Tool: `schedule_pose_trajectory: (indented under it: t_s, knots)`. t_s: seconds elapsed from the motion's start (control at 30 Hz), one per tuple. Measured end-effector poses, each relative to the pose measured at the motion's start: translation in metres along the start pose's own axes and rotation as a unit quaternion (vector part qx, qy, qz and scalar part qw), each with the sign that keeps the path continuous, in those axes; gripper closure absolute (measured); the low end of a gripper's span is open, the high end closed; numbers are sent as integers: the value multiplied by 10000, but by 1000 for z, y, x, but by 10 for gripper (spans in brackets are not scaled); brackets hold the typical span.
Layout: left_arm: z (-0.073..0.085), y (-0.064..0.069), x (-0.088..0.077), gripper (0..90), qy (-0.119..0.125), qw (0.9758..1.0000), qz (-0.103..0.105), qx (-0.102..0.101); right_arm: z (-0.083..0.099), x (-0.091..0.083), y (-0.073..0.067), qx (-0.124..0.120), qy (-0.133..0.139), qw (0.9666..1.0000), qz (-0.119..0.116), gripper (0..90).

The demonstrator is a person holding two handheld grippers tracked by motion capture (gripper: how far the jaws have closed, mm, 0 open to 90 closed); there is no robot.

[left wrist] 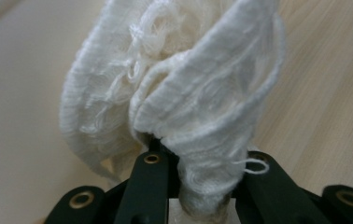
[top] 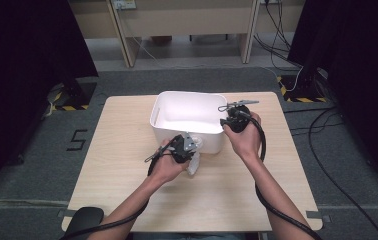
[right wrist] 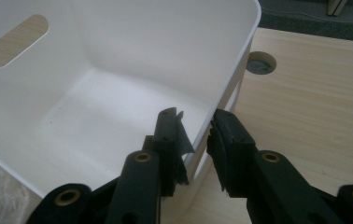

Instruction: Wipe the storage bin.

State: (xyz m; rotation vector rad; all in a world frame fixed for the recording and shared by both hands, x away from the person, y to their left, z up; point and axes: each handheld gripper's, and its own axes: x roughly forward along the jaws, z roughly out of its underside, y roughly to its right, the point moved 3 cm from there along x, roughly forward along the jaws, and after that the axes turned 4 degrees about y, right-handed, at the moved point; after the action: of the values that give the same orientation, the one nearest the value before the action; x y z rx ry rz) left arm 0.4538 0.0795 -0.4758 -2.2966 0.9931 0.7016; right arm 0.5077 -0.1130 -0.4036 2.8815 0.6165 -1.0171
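Left gripper (left wrist: 202, 186) clamps a white cloth (left wrist: 174, 93) beside the bin's (top: 177, 131) near wall, cloth's long axis running out from the jaws, its base hidden; right gripper (right wrist: 195, 140) narrowly straddles the bin's rim, contact unclear.

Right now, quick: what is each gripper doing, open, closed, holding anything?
Left gripper: shut on the white knit cloth, above the table.
Right gripper: open, fingers straddling the white bin's wall, not clamped.
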Motion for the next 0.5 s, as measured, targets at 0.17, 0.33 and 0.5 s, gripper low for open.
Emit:
schedule_pose_trajectory:
  t_s: [0.17,0.33,0.5]
  knots:
    - [4,1,4,778,-20,10000,24,12,0,0,0,4,5,10000,15,725]
    - [4,1,5,778,-30,10000,58,-17,1,0,0,8,14,10000,13,725]
    - [1,3,7,778,-4,9999,98,-46,0,0,0,8,9,10000,18,725]
